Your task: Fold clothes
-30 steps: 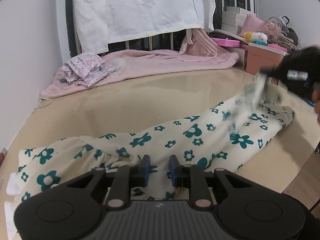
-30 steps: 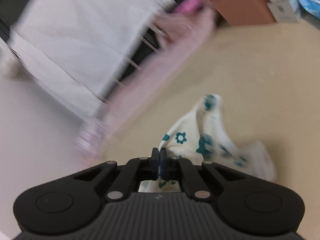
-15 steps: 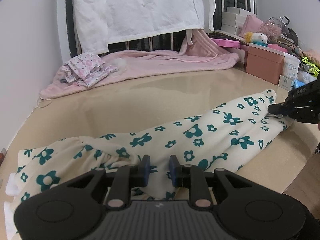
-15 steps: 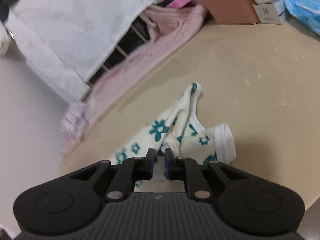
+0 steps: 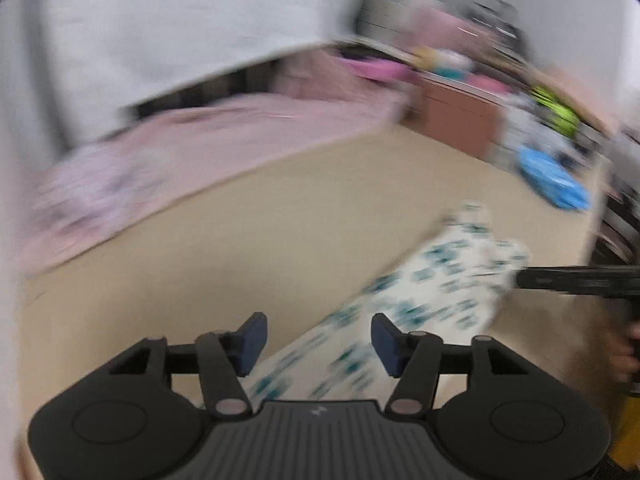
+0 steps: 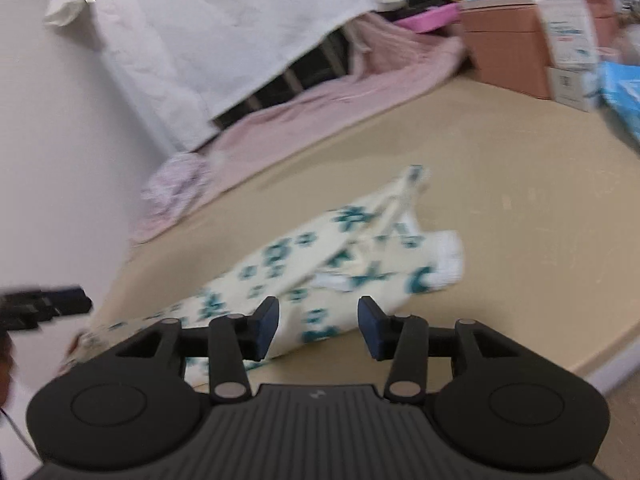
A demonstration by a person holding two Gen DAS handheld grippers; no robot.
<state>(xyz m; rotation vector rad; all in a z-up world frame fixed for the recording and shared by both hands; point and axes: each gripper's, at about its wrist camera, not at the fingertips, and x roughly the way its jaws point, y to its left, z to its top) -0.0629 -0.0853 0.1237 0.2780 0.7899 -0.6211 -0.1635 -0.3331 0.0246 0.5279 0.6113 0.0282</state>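
A cream garment with teal flowers (image 6: 320, 264) lies in a long folded strip on the beige tabletop (image 6: 520, 200). My right gripper (image 6: 318, 328) hovers just above its near edge, jaws opening, pads off the cloth. In the blurred left wrist view the same garment (image 5: 420, 296) runs from under my left gripper (image 5: 318, 338) to the right; its jaws are opening too and hold nothing. The right gripper's black tip (image 5: 576, 280) shows at the garment's far end, and the left gripper's tip (image 6: 44, 304) appears at the left edge of the right wrist view.
A pink blanket (image 6: 328, 112) and a small floral cloth (image 6: 176, 180) lie at the back under a hanging white sheet (image 6: 240, 28). Brown boxes (image 6: 520, 48), a blue pack (image 6: 624, 100) and clutter line the right side. The table's front edge (image 6: 600, 372) is close.
Both grippers let go of the garment and their jaws spread apart. The left gripper lifted and swung right, blurring its view. The garment's end now lies flat on the table.
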